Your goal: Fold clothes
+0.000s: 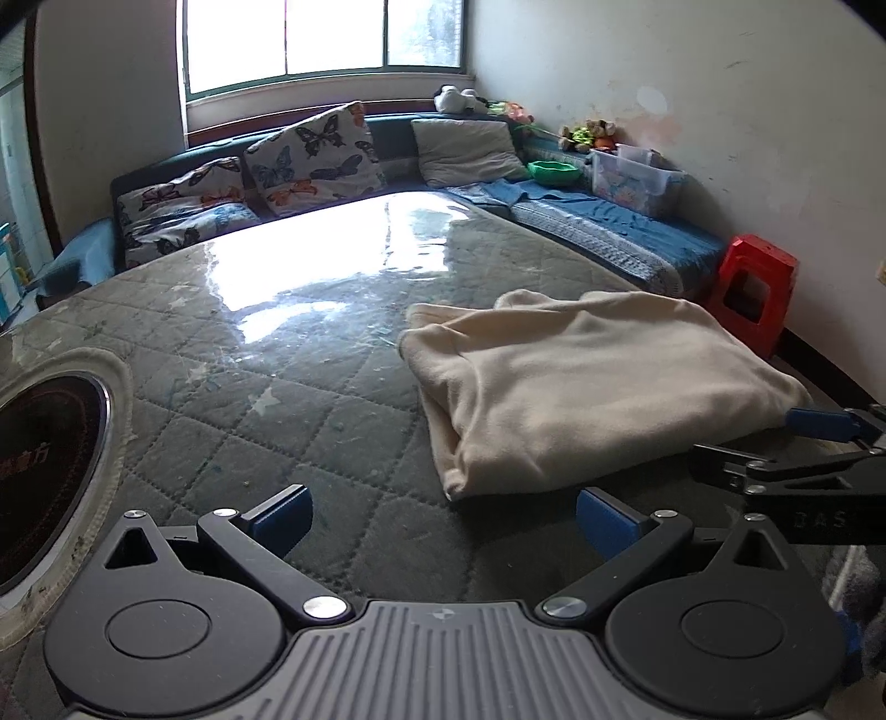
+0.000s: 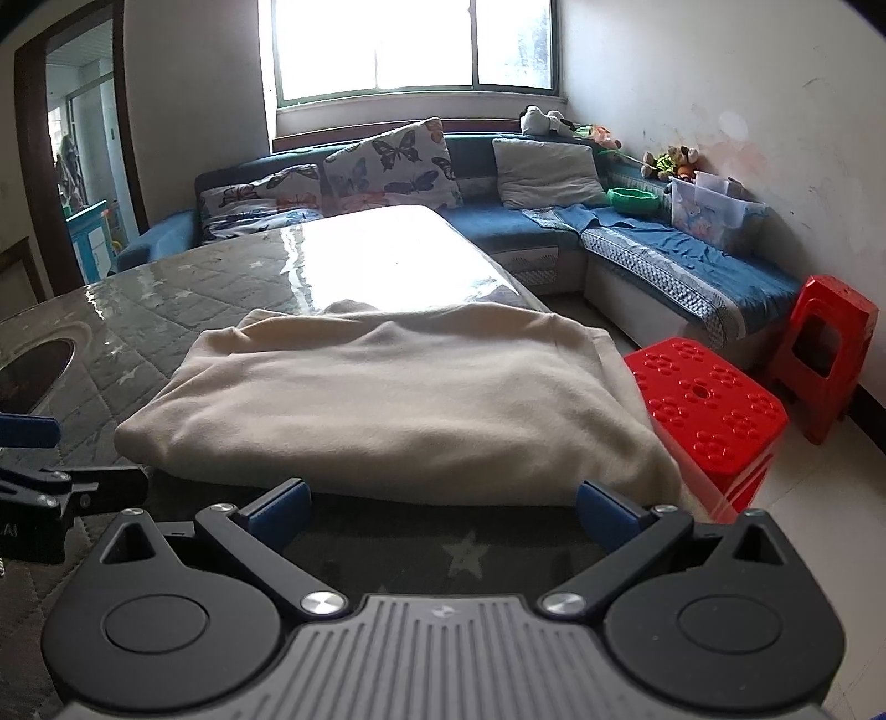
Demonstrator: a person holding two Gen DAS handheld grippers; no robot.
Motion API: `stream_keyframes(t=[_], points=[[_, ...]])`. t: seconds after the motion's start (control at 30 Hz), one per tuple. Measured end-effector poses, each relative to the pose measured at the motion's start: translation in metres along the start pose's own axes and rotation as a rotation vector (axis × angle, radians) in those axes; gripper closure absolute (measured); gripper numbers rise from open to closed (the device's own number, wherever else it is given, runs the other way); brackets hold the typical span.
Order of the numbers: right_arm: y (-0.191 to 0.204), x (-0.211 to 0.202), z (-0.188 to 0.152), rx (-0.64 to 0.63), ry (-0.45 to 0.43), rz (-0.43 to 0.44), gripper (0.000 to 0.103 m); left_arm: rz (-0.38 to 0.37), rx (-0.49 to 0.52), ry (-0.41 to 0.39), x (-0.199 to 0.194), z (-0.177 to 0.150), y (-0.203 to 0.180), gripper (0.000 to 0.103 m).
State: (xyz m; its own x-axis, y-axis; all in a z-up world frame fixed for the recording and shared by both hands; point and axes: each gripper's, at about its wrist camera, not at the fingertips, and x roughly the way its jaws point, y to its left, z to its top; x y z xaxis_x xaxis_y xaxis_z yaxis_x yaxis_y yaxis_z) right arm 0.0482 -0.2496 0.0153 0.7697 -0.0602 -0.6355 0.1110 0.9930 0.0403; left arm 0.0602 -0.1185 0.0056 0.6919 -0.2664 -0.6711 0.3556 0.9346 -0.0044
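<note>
Closest to the left wrist camera, the left hand-held gripper (image 1: 443, 518) is released, its blue fingers (image 1: 288, 518) spread wide with nothing between them, above the quilted grey-green cover of the table (image 1: 266, 421). In the right wrist view the right hand-held gripper (image 2: 443, 512) is also released, its two blue pads apart and empty, just in front of the near edge of the cream garment (image 2: 387, 399). This garment lies folded into a thick, roughly rectangular bundle on the right part of the table, near the table's right edge, and neither gripper touches it. From the left view the right gripper appears at the right border, close to the near right corner of the garment, but I cannot tell if it touches the cloth there. On the left side of the table there is a round dark inset with a metal rim (image 1: 50, 471). Beside the table on the right stands a red plastic stool (image 2: 709, 410), and a second red stool (image 2: 825, 354) is a little farther, near the wall. Behind the table a blue corner sofa (image 2: 653, 260) carries butterfly-pattern cushions (image 1: 315, 158), a grey pillow (image 1: 465, 149), a green bowl (image 1: 554, 173) and a clear plastic box (image 1: 637, 177). Above the sofa a bright window (image 2: 410, 50) is reflected on the shiny far part of the table.
</note>
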Motion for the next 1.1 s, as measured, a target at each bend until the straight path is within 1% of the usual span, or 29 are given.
stream_keyframes(t=[0.2, 0.4, 1.1], points=[[0.005, -0.007, -0.007, 0.019, 0.004, -0.005, 0.0, -0.014, 0.036, -0.007, -0.008, -0.007, -0.007, 0.0], [0.009, -0.015, -0.016, 0.028, 0.004, -0.031, 0.0, -0.025, 0.021, -0.01, -0.012, -0.011, -0.006, 0.0], [0.017, -0.034, -0.033, 0.074, 0.005, -0.057, 0.0, -0.04, 0.037, -0.037, -0.027, -0.028, -0.01, 0.0]])
